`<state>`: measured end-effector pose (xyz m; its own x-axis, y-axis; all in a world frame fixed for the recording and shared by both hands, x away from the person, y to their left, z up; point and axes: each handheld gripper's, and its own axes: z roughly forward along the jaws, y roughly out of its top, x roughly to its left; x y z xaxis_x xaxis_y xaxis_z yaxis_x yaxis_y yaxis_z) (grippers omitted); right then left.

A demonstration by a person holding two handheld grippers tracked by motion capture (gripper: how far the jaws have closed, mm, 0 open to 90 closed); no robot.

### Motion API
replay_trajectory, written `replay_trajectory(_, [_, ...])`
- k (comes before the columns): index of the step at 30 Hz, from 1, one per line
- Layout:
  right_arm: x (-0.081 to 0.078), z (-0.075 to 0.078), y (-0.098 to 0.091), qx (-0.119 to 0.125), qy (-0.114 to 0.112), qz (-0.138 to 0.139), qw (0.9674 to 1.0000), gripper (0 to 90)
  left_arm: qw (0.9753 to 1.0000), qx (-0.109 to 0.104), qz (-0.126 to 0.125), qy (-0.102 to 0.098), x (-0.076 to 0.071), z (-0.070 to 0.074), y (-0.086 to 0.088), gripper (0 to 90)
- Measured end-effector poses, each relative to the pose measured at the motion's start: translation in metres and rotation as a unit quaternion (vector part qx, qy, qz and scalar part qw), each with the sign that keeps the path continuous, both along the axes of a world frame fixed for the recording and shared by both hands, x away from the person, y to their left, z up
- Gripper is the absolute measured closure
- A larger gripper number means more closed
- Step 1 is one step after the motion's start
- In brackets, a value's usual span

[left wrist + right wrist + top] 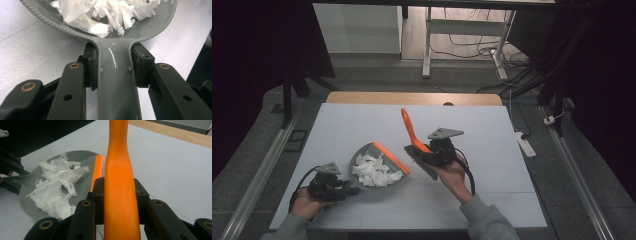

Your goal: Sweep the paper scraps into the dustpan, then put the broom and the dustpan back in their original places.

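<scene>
Pale tabletop [362,125], with a dark room and trailing cables behind it, is carrying the whole scene. Left tongs [113,68] are clamping tight on the grey handle of the dustpan [372,167], which is lying flat near the left hand [304,202]; its pan is holding a heap of torn white paper [374,170], and its orange lip [391,157] is facing far and right. Right tongs [120,192] are gripping the orange handle of the brush [412,132] just as firmly, the handle rising up and away while the dark bristles [419,160] are hanging just right of the lip, apart from it. Dustpan's long axis is running from the near left towards the far right, so its open mouth is pointing at the brush. Brush, held by the right hand [452,172], is the nearer tool to that mouth; any further sweep would judgeably travel leftwards and nearer, across the lip.
</scene>
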<state>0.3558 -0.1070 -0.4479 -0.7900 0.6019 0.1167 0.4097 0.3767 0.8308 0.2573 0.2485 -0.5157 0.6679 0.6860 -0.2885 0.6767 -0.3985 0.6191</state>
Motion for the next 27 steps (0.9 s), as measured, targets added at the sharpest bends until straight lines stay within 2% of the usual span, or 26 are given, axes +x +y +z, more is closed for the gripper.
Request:
replay_trajectory(10, [-0.009,0.005,-0.031,0.003,-0.010,-0.006,0.9999,70.6,0.9993,-0.011,0.034,-0.010,-0.002,0.004,0.001,61.2])
replay_trajectory(18, [-0.013,0.002,-0.049,0.000,-0.004,-0.004,1.0000,70.5,0.9979,-0.022,0.057,-0.022,-0.004,0.008,0.004,61.2])
replay_trajectory(27, [-0.016,-0.002,-0.070,0.004,0.007,-0.008,0.9999,70.5,0.9971,-0.026,0.068,-0.022,-0.005,0.008,0.005,61.2])
